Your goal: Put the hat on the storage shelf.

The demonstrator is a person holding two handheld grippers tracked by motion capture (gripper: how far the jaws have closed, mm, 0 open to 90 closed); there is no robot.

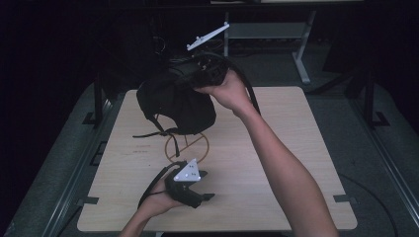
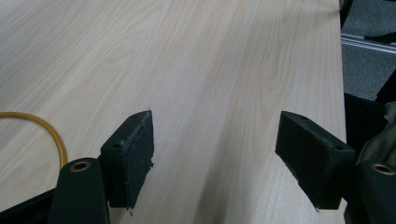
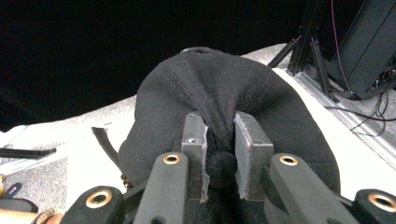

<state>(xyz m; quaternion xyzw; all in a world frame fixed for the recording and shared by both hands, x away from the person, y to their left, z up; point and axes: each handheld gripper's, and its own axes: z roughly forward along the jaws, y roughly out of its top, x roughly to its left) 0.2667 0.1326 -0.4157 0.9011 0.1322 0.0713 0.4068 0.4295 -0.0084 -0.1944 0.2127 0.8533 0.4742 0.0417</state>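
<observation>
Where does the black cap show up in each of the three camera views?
High view: black cap upper middle, held up by the right gripper.
Left gripper view: dark cloth at the right edge, too little to tell.
Right gripper view: cap centre, pinched between the jaws.
Shared landmark: the wooden table.

— What's under me?
— A pale wood table (image 1: 276, 163), grain running along it, on dark grey floor (image 1: 375, 163).
— Anything lying on it?
— A yellow ring (image 1: 187, 146) near the middle. My left gripper (image 1: 190, 185) sits low by the near edge.
</observation>
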